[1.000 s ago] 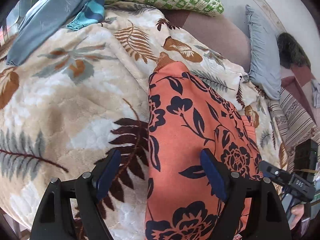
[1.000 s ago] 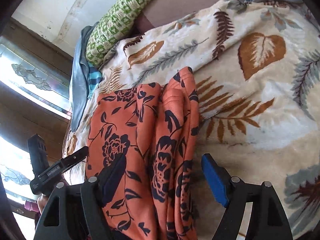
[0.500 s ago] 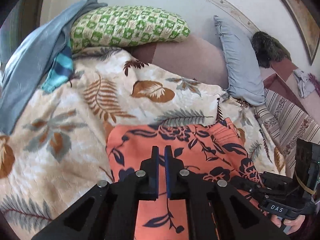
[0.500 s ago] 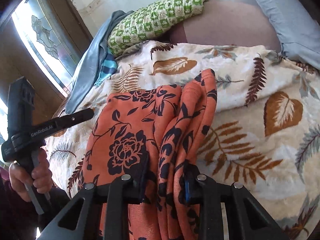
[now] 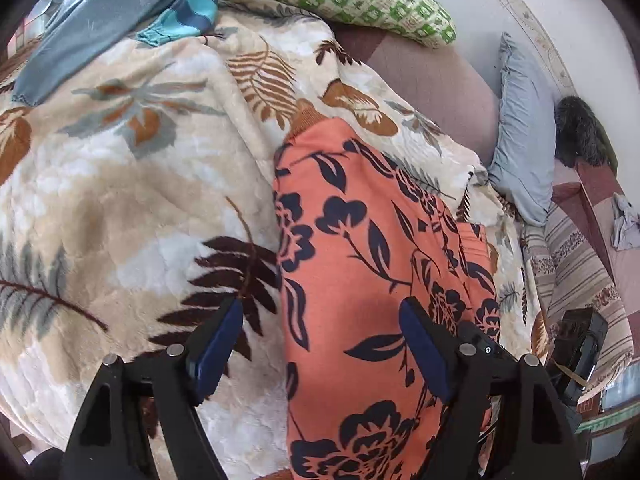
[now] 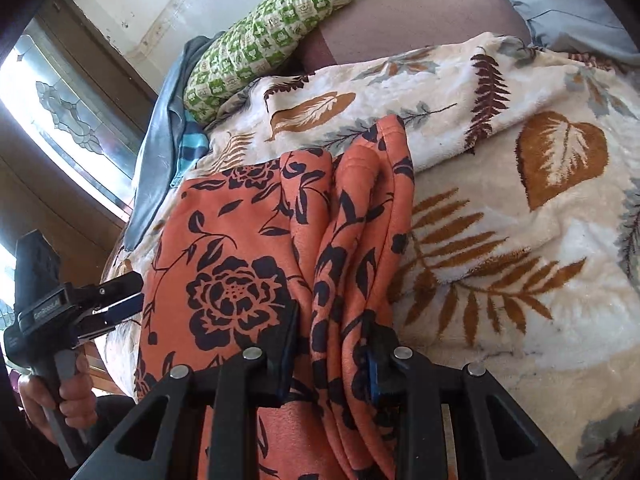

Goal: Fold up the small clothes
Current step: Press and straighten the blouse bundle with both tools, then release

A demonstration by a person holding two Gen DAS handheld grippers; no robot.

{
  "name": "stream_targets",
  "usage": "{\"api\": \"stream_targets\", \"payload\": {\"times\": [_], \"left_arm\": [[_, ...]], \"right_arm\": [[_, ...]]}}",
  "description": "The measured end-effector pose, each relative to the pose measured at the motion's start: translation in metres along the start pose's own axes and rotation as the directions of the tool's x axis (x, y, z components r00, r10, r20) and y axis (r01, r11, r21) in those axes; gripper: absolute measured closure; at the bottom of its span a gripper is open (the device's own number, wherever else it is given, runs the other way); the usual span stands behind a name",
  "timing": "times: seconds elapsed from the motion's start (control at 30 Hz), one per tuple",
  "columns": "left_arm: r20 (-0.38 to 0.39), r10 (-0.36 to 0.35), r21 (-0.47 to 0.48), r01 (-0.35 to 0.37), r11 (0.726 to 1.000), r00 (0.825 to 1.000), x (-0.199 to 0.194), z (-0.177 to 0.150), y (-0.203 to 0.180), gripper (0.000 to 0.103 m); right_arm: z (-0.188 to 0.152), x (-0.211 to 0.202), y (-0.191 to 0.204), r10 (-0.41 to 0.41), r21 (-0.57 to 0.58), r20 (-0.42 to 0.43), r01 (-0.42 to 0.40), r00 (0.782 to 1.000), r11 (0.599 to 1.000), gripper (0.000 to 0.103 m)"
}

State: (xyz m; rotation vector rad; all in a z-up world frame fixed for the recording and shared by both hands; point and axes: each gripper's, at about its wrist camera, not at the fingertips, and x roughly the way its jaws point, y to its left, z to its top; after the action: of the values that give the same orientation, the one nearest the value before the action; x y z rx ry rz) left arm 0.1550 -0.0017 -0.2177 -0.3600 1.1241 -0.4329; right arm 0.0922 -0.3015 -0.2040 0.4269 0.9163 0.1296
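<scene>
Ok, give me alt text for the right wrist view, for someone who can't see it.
The right gripper is shut on a bunched fold of the orange garment with dark blue flowers, which lies on a cream leaf-print fleece blanket. At the left edge a hand holds the left gripper, open beside the garment. A green checked pillow lies behind.
</scene>
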Motion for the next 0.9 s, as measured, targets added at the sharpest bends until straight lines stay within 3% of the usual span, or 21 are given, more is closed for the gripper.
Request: {"api": "stream_targets", "payload": {"times": [0.07,0.1,0.13,0.2,0.33,0.47,0.63,0.73,0.77,0.83,0.9], "left_arm": [[-0.019,-0.044,0.035,0.044,0.998,0.999,0.011,-0.005,-0.011,0.024],[-0.016,-0.034,0.057,0.034,0.998,0.999,0.015,-0.008,-0.016,0.038],[-0.006,0.003,0.089,-0.003,0.996,1.000,0.016,-0.009,-0.023,0.047],[0.009,0.005,0.148,-0.006,0.989,1.000,0.013,-0.009,-0.035,0.062],[0.046,0.005,0.233,-0.016,0.972,0.999,0.001,0.004,-0.058,0.066],[0.100,0.026,0.297,-0.055,0.953,0.995,-0.005,0.030,-0.080,0.066],[0.107,0.064,0.280,-0.092,0.955,0.992,0.017,0.056,-0.083,0.064],[0.066,0.156,0.238,-0.167,0.957,0.986,0.050,0.056,-0.069,0.053],[0.066,0.184,0.225,-0.194,0.955,0.981,0.058,0.054,-0.061,0.043],[0.067,0.190,0.187,-0.199,0.962,0.980,0.066,0.051,-0.049,0.030],[0.059,0.163,0.141,-0.170,0.975,0.985,0.060,0.051,-0.041,0.025]], "right_arm": [[-0.003,-0.001,-0.001,0.004,0.004,0.005,-0.004,1.000,1.000,0.074],[-0.004,-0.002,-0.001,0.007,0.005,0.009,-0.007,1.000,1.000,0.074],[-0.005,-0.004,-0.001,0.007,0.005,0.012,-0.007,1.000,1.000,0.074],[-0.006,-0.009,-0.001,0.013,0.010,0.030,-0.013,0.999,1.000,0.074],[-0.007,-0.021,0.012,-0.011,-0.047,0.092,0.016,0.996,0.999,0.075],[0.009,-0.029,0.023,-0.005,-0.085,0.140,0.017,0.990,0.996,0.075],[0.046,-0.018,0.004,0.002,-0.019,0.163,0.001,0.987,1.000,0.075],[0.059,0.010,-0.013,-0.014,0.019,0.097,0.012,0.995,1.000,0.075],[0.059,0.022,-0.021,-0.025,0.031,0.062,0.023,0.998,0.999,0.074],[0.054,0.038,-0.035,-0.015,0.068,0.030,0.013,0.999,0.998,0.065],[0.049,0.034,-0.045,-0.019,0.127,0.039,0.014,0.999,0.992,0.038]]}}
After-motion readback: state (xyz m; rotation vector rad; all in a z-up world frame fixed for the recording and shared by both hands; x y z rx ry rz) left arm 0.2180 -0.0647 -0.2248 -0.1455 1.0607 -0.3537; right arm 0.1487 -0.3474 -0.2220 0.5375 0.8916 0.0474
